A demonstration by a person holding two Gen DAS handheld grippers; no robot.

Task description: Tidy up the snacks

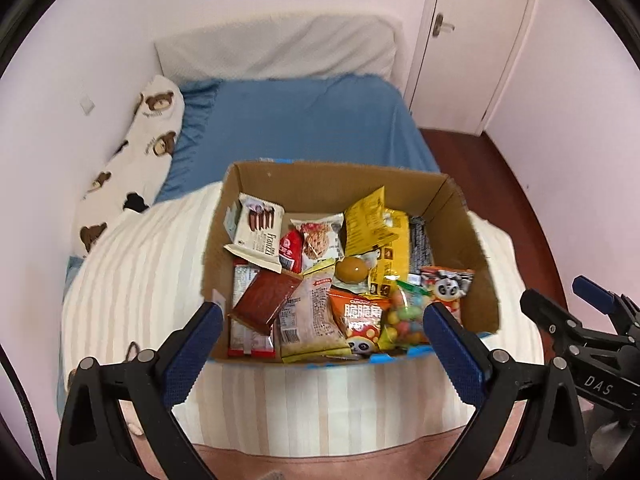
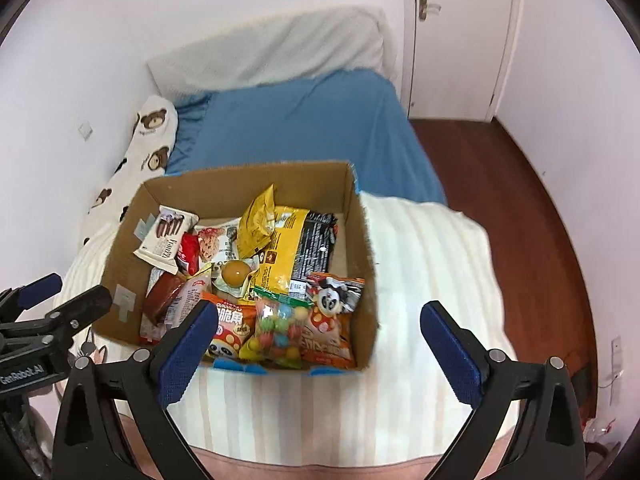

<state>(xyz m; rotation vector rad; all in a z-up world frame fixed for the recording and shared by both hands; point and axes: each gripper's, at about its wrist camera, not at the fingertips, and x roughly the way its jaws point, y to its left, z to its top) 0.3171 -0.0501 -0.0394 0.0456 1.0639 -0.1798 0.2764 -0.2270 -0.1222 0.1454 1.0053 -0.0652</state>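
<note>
While both grippers, left [image 1: 322,328] and right [image 2: 318,326], hover with fingers spread wide and empty, the snacks [image 1: 320,276] lie jumbled in a cardboard box [image 1: 456,200] on the bed [image 1: 140,272]; sorting appears barely begun.

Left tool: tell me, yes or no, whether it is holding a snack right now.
No. In the left wrist view the left tool hangs open and empty above the cardboard box of snacks.

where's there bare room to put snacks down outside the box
Bare striped blanket lies right of the cardboard box, out to the bed's edge, and a strip runs along the box's near wall. The blue sheet between box and pillow is free too. Inside the box it is crowded; only a sliver shows by its right wall.
</note>
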